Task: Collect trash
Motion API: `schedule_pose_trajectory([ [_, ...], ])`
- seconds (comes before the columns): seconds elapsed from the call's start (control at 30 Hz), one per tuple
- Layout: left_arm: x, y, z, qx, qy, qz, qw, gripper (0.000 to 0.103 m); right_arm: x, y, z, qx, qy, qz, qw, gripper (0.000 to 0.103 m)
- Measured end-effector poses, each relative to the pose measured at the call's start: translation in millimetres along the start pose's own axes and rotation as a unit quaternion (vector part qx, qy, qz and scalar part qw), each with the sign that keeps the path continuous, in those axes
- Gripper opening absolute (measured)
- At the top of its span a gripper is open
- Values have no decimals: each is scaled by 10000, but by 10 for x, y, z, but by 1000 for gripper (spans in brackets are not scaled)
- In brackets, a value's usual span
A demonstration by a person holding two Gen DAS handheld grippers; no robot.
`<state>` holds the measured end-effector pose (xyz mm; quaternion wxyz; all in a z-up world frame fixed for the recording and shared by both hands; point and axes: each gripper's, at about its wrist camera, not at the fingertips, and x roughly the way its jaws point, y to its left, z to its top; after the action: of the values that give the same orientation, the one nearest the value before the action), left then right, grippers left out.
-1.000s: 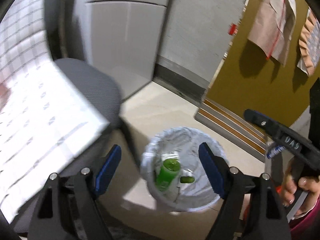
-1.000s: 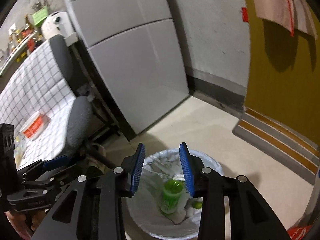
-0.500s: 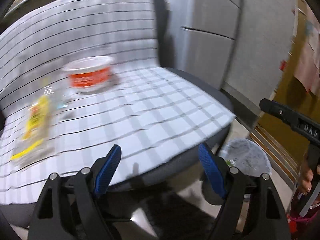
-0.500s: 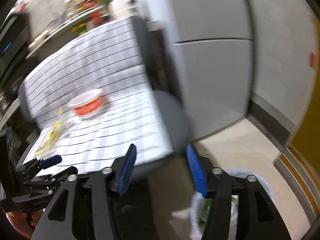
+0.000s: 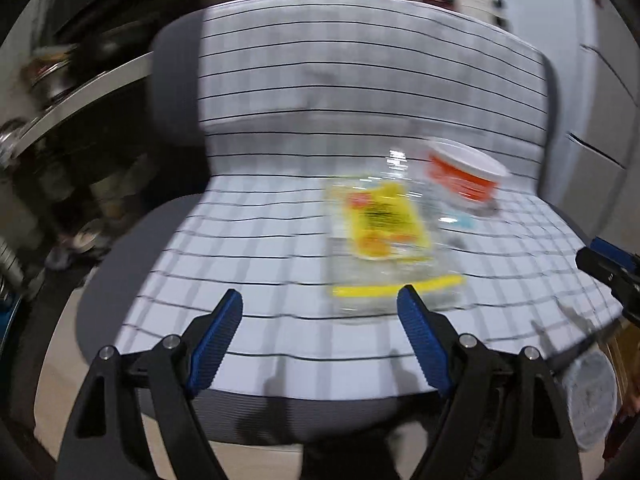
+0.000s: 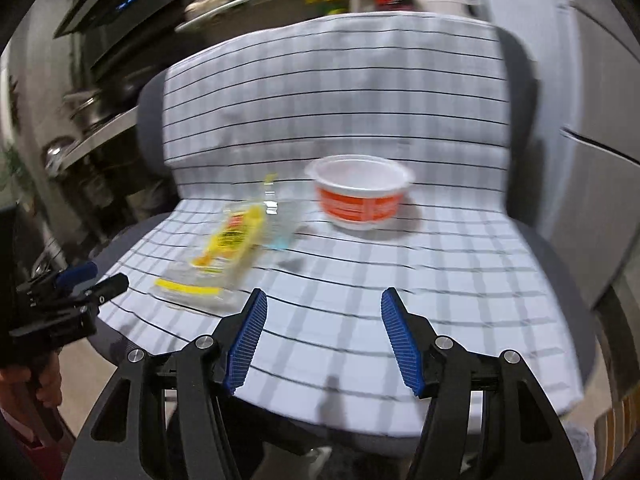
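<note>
Left wrist view: the left gripper (image 5: 320, 336) stood apart and empty, low centre; the yellow wrapper (image 5: 386, 236) lay right of centre on the checked chair cover (image 5: 256, 216).

Right wrist view: the right gripper (image 6: 322, 336), apart and empty, faced the orange-banded cup (image 6: 360, 196) (likely its next pickup); approach step, descent needed.

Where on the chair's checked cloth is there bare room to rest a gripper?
The checked cloth is bare in front of the red-and-white cup and out to its right edge. Its left half is crowded: the yellow wrapper lies there, beside the cup.
</note>
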<state>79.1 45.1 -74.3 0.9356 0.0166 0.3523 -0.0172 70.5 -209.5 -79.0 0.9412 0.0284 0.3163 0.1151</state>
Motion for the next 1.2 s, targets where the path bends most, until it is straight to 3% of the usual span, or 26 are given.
schedule_pose_trajectory([
  [0.07, 76, 148, 5, -147, 53, 49, 9999, 77, 172, 177, 78, -154, 91, 210, 9996, 59],
  [0.17, 221, 227, -19, -200, 173, 41, 9996, 77, 430, 362, 153, -245, 297, 444, 9983, 42],
  [0.27, 417, 199, -41, -120, 370, -137, 9991, 69, 708, 498, 241, -363, 452, 534, 9969, 34],
  [0.5, 655, 208, 33, -216, 296, -490, 9981, 57, 1199, 562, 477, -264, 585, 553, 9964, 33],
  [0.63, 845, 200, 57, -162, 481, -454, 9977, 47, 1470, 476, 574, -60, 769, 529, 9956, 33],
  [1.0, 916, 166, 13, -2, 513, -321, 9982, 46, 1648, 629, 524, -217, 1022, 612, 9926, 33],
  [1.03, 925, 169, 21, -21, 518, -327, 9981, 46, 1649, 649, 523, -249, 1013, 554, 9930, 32],
  [1.07, 931, 170, 26, -41, 535, -316, 9981, 46, 1648, 660, 522, -272, 992, 481, 9935, 13],
  [1.1, 933, 168, 36, -40, 539, -305, 9981, 46, 1619, 656, 533, -239, 914, 491, 9943, 3],
  [1.2, 901, 185, 86, -46, 521, -240, 9983, 46, 1424, 619, 622, -77, 505, 624, 9967, 2],
])
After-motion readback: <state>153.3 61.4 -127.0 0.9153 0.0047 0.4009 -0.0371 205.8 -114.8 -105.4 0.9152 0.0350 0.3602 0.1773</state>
